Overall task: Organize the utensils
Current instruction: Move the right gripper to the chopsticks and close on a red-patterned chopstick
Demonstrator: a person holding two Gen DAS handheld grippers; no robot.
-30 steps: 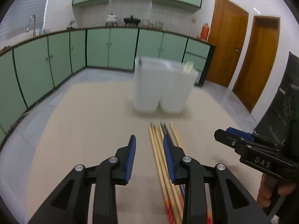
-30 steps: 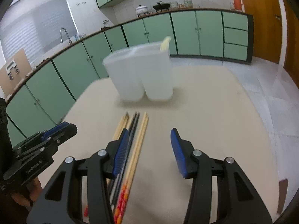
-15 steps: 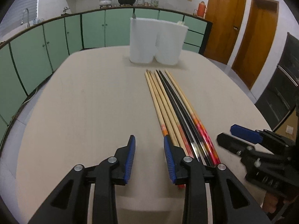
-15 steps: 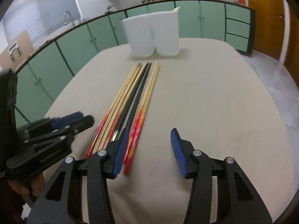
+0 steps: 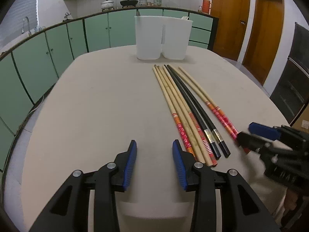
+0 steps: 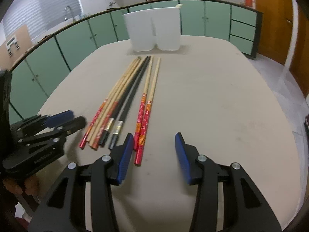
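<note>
Several long chopsticks (image 5: 185, 104) (image 6: 131, 89) lie side by side on the beige table (image 5: 96, 106): pale wooden ones with red patterned handles and a black pair (image 5: 191, 102). A white two-part holder (image 5: 163, 36) (image 6: 154, 31) stands at the far end. My left gripper (image 5: 154, 145) (image 6: 65, 119) hovers left of the handle ends, its jaws opening, nothing between them. My right gripper (image 6: 154, 135) (image 5: 258, 133) is at the bundle's right side, its jaws closing slightly. The rightmost red-handled pair (image 6: 142, 127) ends just inside its left finger, and the pads do not press on it.
Green kitchen cabinets (image 5: 48, 54) curve around the left and back. Wooden doors (image 5: 229, 15) stand at the right. The table's near edge (image 5: 150, 212) lies just below both grippers. A hand (image 6: 29, 185) holds the left gripper's grip.
Both grippers have drawn back from the white holder to the chopsticks' handle ends and dropped lower. The left jaws stand wider than before.
</note>
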